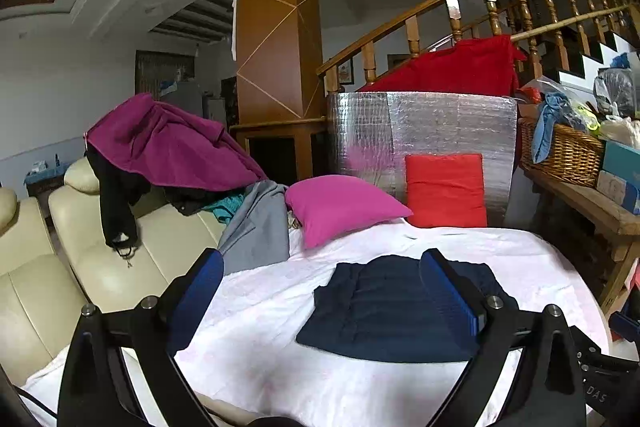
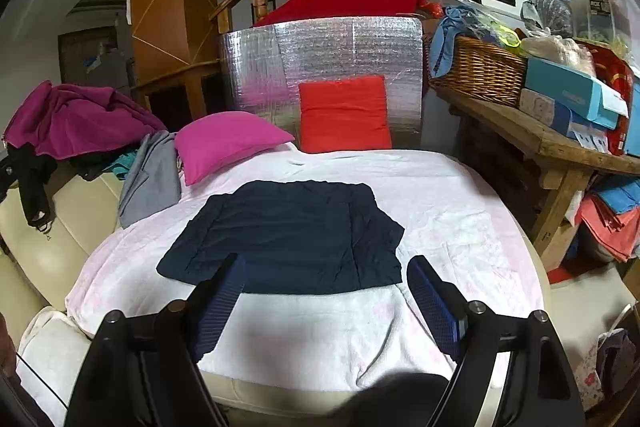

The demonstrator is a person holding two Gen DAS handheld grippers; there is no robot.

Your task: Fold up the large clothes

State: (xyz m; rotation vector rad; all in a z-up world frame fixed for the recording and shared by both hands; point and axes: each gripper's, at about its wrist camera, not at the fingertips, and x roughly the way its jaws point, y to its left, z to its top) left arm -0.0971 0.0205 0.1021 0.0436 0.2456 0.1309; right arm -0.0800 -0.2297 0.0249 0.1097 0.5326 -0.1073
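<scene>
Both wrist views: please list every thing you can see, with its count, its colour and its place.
folded garment: 1, navy, middle of the blanket
blanket: 1, pale pink-white, covering the work surface
pillows: 2, magenta far left, red against the foil board
foil board: 1, silver, behind the pillows
clothes pile: purple, black, grey, on the cream sofa
wicker basket: 1, brown, on the wooden bench at right
left gripper: open, empty
right gripper: open, empty
</scene>
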